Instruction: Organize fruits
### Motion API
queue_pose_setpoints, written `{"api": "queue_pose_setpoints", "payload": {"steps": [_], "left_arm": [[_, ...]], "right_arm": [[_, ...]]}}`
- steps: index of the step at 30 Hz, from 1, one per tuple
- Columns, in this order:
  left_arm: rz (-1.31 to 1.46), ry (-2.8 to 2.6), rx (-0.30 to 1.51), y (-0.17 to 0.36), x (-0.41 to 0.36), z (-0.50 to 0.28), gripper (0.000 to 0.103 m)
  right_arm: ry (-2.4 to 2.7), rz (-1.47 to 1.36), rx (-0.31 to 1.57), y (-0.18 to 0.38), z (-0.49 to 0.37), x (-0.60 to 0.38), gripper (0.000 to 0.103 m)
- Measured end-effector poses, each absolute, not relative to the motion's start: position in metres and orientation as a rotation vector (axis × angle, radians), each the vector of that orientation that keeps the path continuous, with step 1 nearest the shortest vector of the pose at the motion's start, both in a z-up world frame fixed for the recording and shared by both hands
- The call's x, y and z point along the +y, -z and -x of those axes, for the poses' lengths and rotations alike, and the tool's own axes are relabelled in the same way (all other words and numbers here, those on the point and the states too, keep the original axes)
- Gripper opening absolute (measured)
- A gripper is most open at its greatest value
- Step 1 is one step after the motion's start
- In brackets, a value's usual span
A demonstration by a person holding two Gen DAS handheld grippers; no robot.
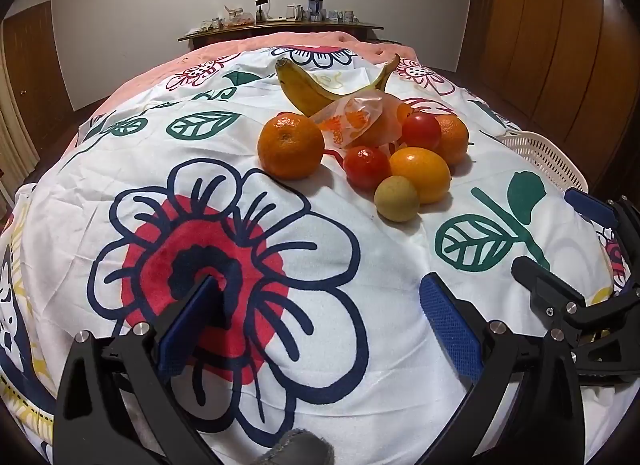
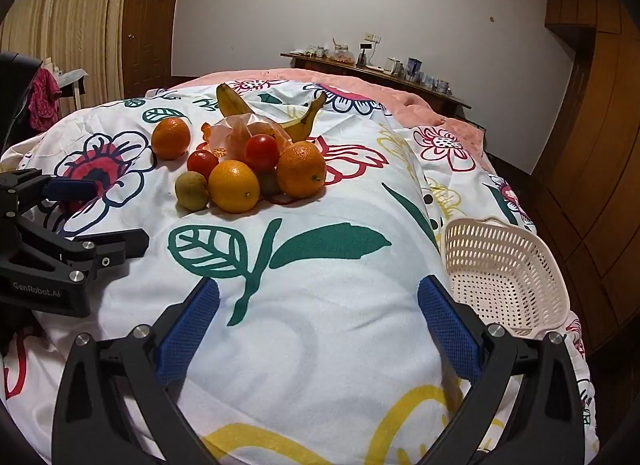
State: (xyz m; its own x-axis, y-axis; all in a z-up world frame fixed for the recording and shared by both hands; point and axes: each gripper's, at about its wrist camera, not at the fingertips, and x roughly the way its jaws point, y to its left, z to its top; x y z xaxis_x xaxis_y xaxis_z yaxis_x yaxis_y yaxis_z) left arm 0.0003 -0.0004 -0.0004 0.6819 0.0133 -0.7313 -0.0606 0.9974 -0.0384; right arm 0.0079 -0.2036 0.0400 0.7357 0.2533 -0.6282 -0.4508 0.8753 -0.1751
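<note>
A pile of fruit lies on the flowered cloth (image 1: 360,285): a banana (image 1: 316,85), a mandarin (image 1: 290,145), two tomatoes (image 1: 366,167), a smooth orange (image 1: 420,173), a small yellow-green fruit (image 1: 396,199) and a fruit in a thin plastic bag (image 1: 356,121). My left gripper (image 1: 320,285) stands open over the red flower print, short of the pile, with nothing between its blue pads. My right gripper (image 2: 320,289) is open too, over bare cloth, with the pile (image 2: 234,186) ahead to its left. A cream perforated basket (image 2: 532,249) sits empty just right of its right finger.
The cloth covers a bed with a pink blanket (image 2: 420,101) at the far end. Behind it a wooden shelf (image 2: 376,69) holds jars and cups. Wooden wardrobes (image 2: 592,153) line the right side. The left gripper (image 2: 108,215) shows at the left of the right wrist view.
</note>
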Motion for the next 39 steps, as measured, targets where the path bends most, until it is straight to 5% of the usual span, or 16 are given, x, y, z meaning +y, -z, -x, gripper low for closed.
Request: {"api": "queue_pose_setpoints", "payload": {"steps": [39], "left_arm": [[0.046,-0.037,0.839,0.005,0.003,-0.004,0.101]], "right_arm": [[-0.482,0.378,0.78,-0.046,-0.022,-0.201,0.098]]}}
